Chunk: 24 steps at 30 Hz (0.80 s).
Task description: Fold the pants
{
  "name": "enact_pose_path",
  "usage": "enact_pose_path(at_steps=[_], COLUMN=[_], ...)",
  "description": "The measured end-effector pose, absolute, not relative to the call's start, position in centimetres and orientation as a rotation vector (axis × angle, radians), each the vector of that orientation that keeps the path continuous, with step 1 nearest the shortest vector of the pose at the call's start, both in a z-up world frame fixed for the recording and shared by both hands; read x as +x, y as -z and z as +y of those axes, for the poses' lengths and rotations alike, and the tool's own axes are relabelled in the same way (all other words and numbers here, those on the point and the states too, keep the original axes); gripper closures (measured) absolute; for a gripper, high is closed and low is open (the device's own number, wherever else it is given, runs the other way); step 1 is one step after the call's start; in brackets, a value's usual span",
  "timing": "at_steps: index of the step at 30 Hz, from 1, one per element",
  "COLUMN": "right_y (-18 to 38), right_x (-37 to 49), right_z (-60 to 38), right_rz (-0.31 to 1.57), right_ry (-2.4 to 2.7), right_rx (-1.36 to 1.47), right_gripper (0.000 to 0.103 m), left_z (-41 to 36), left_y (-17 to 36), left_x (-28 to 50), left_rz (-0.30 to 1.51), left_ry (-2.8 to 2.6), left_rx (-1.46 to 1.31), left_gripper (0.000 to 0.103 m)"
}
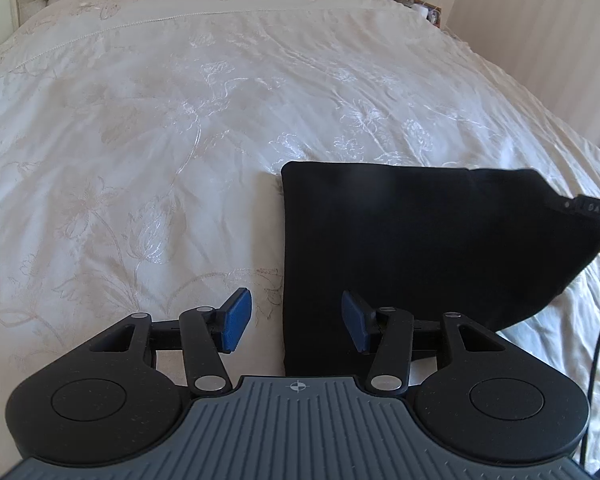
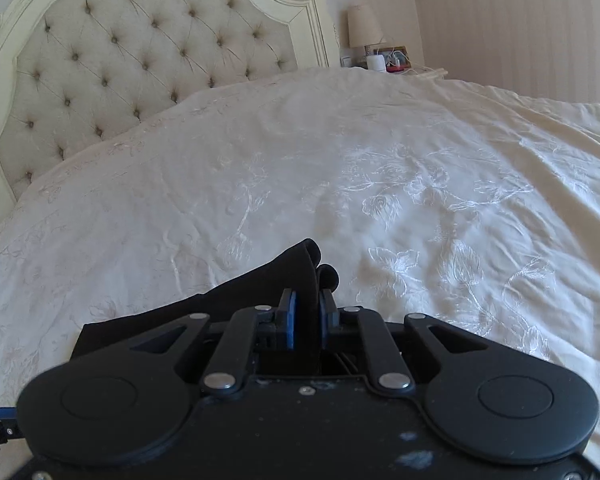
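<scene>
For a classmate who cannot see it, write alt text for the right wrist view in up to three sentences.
The right claw is shut on a bunched edge of the folded black fabric pants, lifting it above a cream embroidered bedspread. A tufted cream upholstered headboard stands behind, with a small beige-shaded bedside lamp to its right.

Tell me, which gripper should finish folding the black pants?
Probably the right gripper: it is shut on a lifted edge of the black fabric pants. The left gripper is open and holds nothing, over the pants' edge on the cream embroidered bedspread.
</scene>
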State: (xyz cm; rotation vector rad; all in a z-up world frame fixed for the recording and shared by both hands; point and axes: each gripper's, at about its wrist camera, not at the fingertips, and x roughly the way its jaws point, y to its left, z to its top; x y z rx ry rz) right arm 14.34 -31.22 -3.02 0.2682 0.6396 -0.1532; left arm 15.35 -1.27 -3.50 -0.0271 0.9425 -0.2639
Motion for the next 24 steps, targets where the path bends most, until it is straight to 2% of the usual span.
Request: enact_pose_path(at_steps=[2, 4, 8, 10, 14, 19, 24], right_y=[5.4, 7.0, 5.3, 5.1, 7.0, 8.2, 9.4], right_x=[16.0, 16.2, 15.7, 15.4, 16.1, 15.9, 15.6], right_z=[-31.8, -32.3, -32.6, -32.3, -31.9, -32.9, -34.3], right_rz=[0.786, 0.835, 0.761, 0.742, 0.874, 0.904, 0.898], right_ry=[0.215, 0.268, 0.220, 0.189, 0.248, 0.252, 0.257], right_rx=[0.257, 0.268, 0.328, 0.360, 0.295, 0.415, 0.582], right_gripper=[0.075, 0.064, 0.054, 0.051, 0.044, 0.039, 0.034], left_z=[-1.5, -1.7, -2.5, -3.2, -4.8, -6.1, -5.7], left_y=[3.4, 3.2, 2.8, 2.7, 3.7, 7.1, 8.5], left_x=[15.5, 15.8, 16.8, 17.5, 18.6, 19.9, 20.1], left_rz=[0.944, 0.939, 0.927, 0.925, 0.934, 1.027, 1.010], left_ry=[0.270, 0.278, 0.255, 0.270, 0.272, 0.301, 0.277], left_rx=[-0.027, -0.023, -0.009, 0.000, 0.048, 0.064, 0.003], left_gripper=[0.054, 0.054, 0.048, 0.043, 0.033, 0.029, 0.010])
